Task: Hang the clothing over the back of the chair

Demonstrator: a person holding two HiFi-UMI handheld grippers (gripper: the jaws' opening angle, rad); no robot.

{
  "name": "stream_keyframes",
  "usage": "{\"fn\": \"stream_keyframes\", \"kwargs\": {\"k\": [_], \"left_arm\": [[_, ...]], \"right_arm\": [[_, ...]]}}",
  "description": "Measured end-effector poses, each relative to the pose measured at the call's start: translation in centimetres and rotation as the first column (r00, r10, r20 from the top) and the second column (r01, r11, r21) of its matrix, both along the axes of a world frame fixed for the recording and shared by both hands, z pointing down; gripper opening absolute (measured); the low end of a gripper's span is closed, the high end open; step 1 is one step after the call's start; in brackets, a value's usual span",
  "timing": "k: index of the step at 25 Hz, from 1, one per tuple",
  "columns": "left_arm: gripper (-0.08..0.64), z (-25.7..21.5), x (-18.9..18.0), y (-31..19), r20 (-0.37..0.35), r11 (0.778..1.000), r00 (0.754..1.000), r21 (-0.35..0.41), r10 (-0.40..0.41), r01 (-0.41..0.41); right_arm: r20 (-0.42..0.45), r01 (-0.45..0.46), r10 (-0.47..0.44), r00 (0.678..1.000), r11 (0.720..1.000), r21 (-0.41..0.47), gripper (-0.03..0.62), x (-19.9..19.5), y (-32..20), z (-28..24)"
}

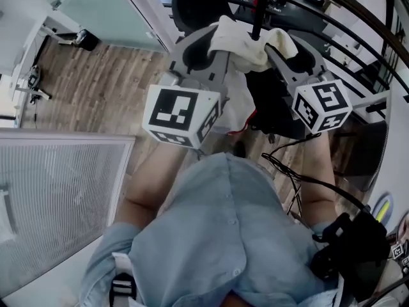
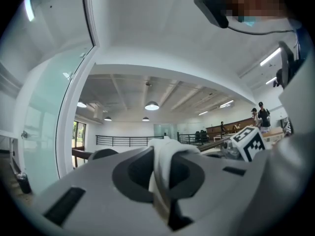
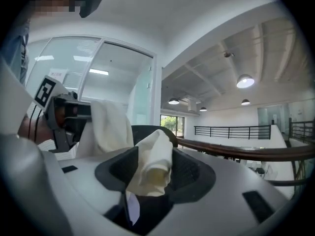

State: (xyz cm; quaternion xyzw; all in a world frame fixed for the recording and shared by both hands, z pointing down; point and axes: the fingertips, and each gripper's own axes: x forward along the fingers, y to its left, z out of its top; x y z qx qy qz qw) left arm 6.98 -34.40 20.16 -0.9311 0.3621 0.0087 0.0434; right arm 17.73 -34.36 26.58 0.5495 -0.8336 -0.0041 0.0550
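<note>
The left gripper [image 2: 165,146] is clamped tight on a thin fold of the white garment [image 1: 239,43]. The garment bunches up between the 2 grippers and hangs down below them, close to the black chair back [image 1: 192,5] that rises just beyond. The right gripper [image 3: 153,144] has its jaws partly apart, with a rolled cream fold of the same garment lying loosely in the gap rather than pinched, and both grippers point level, side by side and near each other.
</note>
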Motion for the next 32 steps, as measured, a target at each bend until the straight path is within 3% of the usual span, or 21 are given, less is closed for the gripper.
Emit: {"fn": "stream_keyframes", "kwargs": {"k": [7, 13, 15, 18, 20, 23, 25, 26, 27, 28, 30, 31, 32], "left_arm": [[0.029, -4.3, 0.5, -2.4, 0.002, 0.995, 1.000, 0.096, -0.013, 0.013], [0.029, -8.6, 2.7, -3.2, 0.042, 0.986, 0.999, 0.169, 0.006, -0.013], [0.029, -9.7, 3.8, -3.5, 0.053, 0.983, 0.998, 0.182, 0.021, -0.030], [0.029, -11.5, 4.8, -4.4, 0.060, 0.975, 0.998, 0.221, 0.016, -0.029], [0.029, -12.6, 5.4, -4.9, 0.059, 0.969, 0.998, 0.245, 0.002, -0.016], [0.029, -13.8, 6.0, -5.6, 0.043, 0.968, 0.999, 0.252, -0.014, 0.003], [0.029, -14.5, 5.7, -6.3, 0.030, 0.967, 0.999, 0.254, -0.034, 0.025], [0.029, -14.7, 5.5, -6.7, 0.023, 0.967, 0.999, 0.253, -0.045, 0.038], [0.029, -14.9, 5.3, -7.1, 0.018, 0.966, 0.998, 0.252, -0.057, 0.050], [0.029, -14.9, 5.1, -7.4, 0.014, 0.966, 0.998, 0.250, -0.067, 0.062], [0.029, -14.8, 4.9, -8.2, 0.009, 0.966, 0.996, 0.244, -0.086, 0.081], [0.029, -14.7, 4.7, -8.6, 0.005, 0.967, 0.996, 0.239, -0.094, 0.090], [0.029, -14.6, 4.5, -9.1, 0.000, 0.968, 0.995, 0.233, -0.100, 0.098]], "right_arm": [[0.027, 0.031, -0.029, 0.999, 0.997, -0.077, 0.324, 3.1, 0.2, 2.9], [0.031, -0.080, 0.088, 0.996, 0.978, -0.190, 0.393, 6.8, 0.4, 6.4], [0.084, -0.060, 0.074, 0.994, 0.984, -0.166, 0.394, 7.1, 0.7, 6.0], [0.199, -0.053, 0.064, 0.978, 0.997, -0.060, 0.397, 8.1, 0.6, 3.8], [0.367, -0.028, 0.020, 0.930, 0.999, 0.016, 0.397, 9.9, 0.9, 2.1], [0.626, 0.045, -0.124, 0.770, 0.989, 0.141, 0.397, 12.8, 2.5, 0.1], [0.735, 0.030, -0.177, 0.654, 0.977, 0.209, 0.396, 15.1, 3.2, -0.6], [0.761, 0.006, -0.175, 0.624, 0.975, 0.220, 0.396, 16.1, 3.3, -0.7], [0.751, -0.015, -0.153, 0.642, 0.977, 0.212, 0.397, 16.5, 3.1, -0.5], [0.696, -0.023, -0.118, 0.709, 0.982, 0.190, 0.396, 16.2, 2.9, -0.3], [0.489, 0.018, -0.084, 0.869, 0.990, 0.139, 0.396, 13.1, 2.1, 0.3], [0.382, 0.066, -0.107, 0.918, 0.991, 0.118, 0.397, 10.6, 1.6, 0.6], [0.290, 0.123, -0.147, 0.946, 0.987, 0.101, 0.397, 7.8, 1.0, 0.8]]}}
